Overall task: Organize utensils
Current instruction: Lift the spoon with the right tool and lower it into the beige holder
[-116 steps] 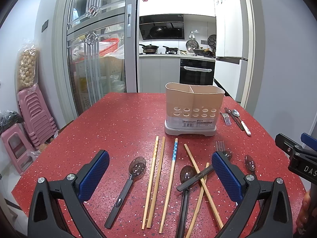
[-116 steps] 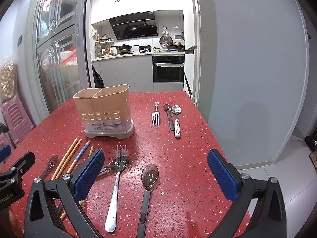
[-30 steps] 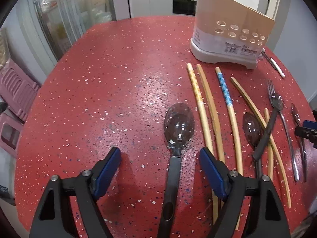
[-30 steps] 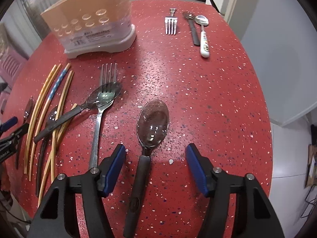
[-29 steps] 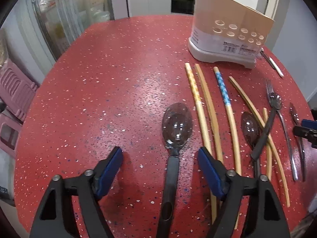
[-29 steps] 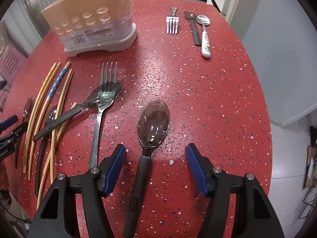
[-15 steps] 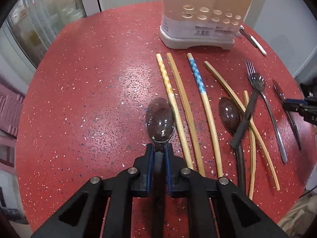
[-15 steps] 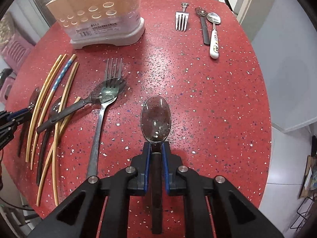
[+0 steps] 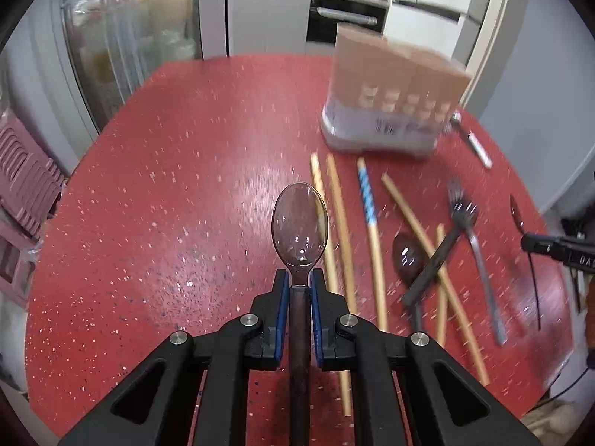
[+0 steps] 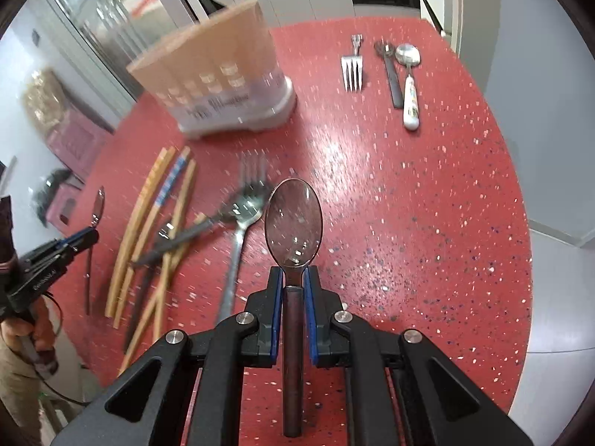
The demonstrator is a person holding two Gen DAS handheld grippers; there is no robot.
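Observation:
My left gripper (image 9: 297, 278) is shut on the neck of a dark translucent spoon (image 9: 299, 223) and holds it lifted above the red table (image 9: 167, 204). My right gripper (image 10: 293, 275) is shut on a second dark spoon (image 10: 293, 219), also lifted. The beige utensil holder (image 9: 394, 96) stands at the far side; it also shows in the right wrist view (image 10: 219, 74). Several chopsticks (image 9: 336, 219), a dark spoon (image 9: 409, 256) and a steel fork (image 9: 479, 256) lie on the table between the grippers.
A fork (image 10: 352, 67), a dark spoon (image 10: 390, 74) and a white-handled spoon (image 10: 409, 85) lie at the far right of the table. Pink stools (image 9: 22, 193) stand left of the table. The table edge (image 10: 528, 260) drops off to the right.
Both grippers closed on their spoons and have since lifted them off the table, moving up and toward the holder. The other utensils have not moved.

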